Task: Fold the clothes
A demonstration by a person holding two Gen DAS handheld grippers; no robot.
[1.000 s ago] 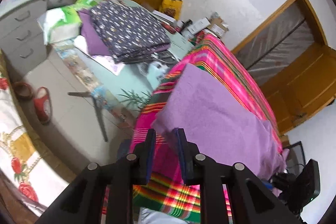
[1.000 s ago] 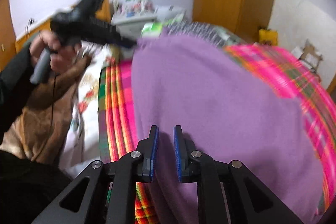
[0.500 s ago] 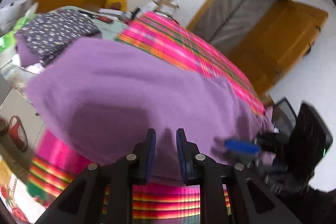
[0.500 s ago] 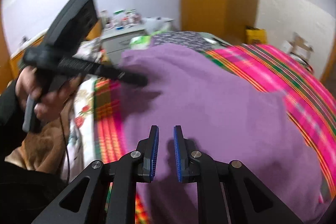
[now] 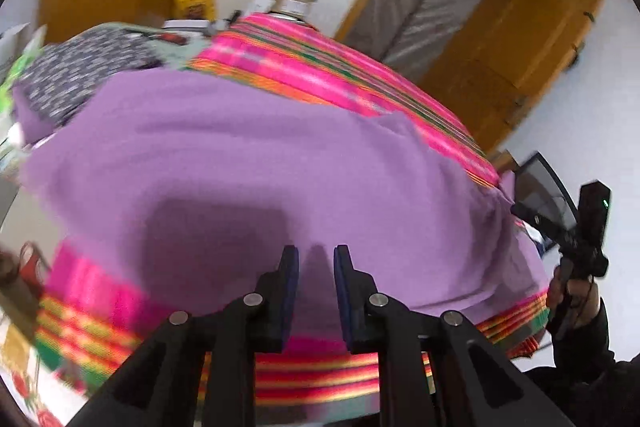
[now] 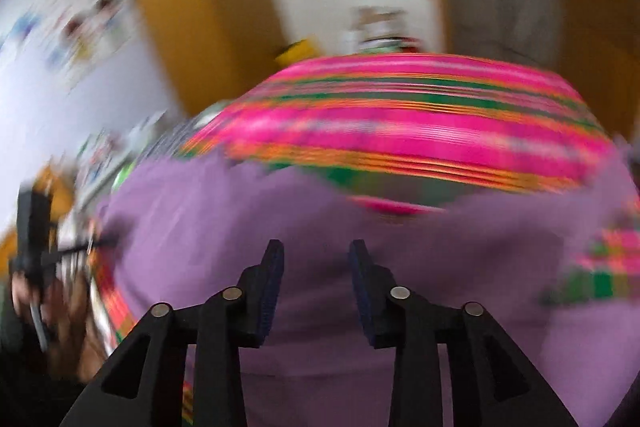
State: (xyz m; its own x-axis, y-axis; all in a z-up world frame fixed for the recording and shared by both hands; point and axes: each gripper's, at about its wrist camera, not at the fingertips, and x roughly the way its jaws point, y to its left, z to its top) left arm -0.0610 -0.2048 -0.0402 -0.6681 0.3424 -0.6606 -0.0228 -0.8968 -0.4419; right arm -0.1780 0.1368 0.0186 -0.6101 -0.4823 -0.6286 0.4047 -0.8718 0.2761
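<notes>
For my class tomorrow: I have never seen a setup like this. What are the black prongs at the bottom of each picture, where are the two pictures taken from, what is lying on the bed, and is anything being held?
There is no robot here: a person holds a two-finger gripper tool in each hand. Each tool carries a wide-angle camera that looks forward along its fingers, so the black prongs are those fingers.

One picture comes from the left gripper, the other from the right gripper. The right view is blurred.

A purple garment lies spread on a bed covered by a pink striped blanket. Behind it sits a pile of folded clothes.

Nothing is held. The left jaws have just been closing a little, the right jaws opening, with only air between each pair.
</notes>
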